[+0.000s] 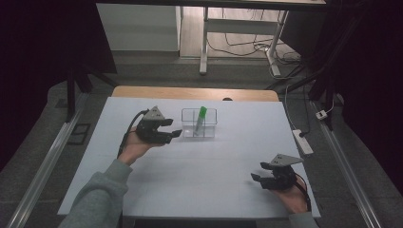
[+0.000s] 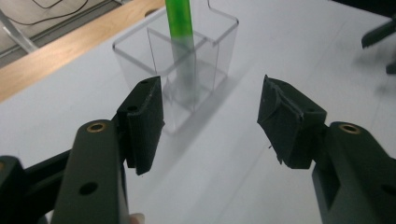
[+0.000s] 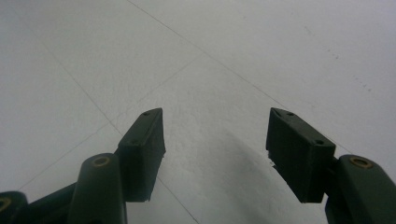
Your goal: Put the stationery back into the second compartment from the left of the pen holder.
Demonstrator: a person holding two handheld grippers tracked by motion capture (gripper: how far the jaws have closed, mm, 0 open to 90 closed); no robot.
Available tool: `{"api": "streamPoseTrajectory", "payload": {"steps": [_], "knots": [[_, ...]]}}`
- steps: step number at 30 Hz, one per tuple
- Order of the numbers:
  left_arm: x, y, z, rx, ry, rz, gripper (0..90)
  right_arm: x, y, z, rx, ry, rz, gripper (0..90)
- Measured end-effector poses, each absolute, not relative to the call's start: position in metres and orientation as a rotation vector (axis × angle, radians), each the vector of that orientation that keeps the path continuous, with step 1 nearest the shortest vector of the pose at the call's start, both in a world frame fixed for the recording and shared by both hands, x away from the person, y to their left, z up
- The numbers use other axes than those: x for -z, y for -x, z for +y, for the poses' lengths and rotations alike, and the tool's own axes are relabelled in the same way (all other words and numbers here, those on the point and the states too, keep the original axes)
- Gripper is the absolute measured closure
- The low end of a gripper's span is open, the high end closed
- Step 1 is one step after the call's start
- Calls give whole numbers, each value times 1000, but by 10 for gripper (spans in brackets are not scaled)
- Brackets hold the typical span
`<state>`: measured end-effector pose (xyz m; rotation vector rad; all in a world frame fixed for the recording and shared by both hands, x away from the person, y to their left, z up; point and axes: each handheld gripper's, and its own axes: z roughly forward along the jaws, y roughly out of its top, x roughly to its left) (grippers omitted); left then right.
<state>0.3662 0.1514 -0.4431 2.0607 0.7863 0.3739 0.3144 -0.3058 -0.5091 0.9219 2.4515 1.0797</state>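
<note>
**Green marker stands in the clear holder**

The green marker (image 1: 201,118) stands tilted inside the clear holder (image 1: 212,124), so the placing looks done. Just beside the holder, the left gripper (image 1: 172,128) has its fingers apart, nothing between them. Well away from it, the right gripper (image 1: 257,177) rests on the table (image 1: 199,166), fingers apart.

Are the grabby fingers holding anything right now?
No, nothing is held. The left gripper is open just short of the clear box with the green tube in it. The right gripper is open over bare table.
</note>
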Motion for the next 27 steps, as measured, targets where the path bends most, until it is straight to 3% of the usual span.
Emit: {"api": "streamPoseTrajectory", "payload": {"steps": [15,27], "knots": [[492,-291,203,-343,-2058,945,315,506,-313,-308,-1126,-916,2432,366],[511,-274,215,-355,-2073,983,282,504,-313,-308,-1123,-909,2420,358]]}}
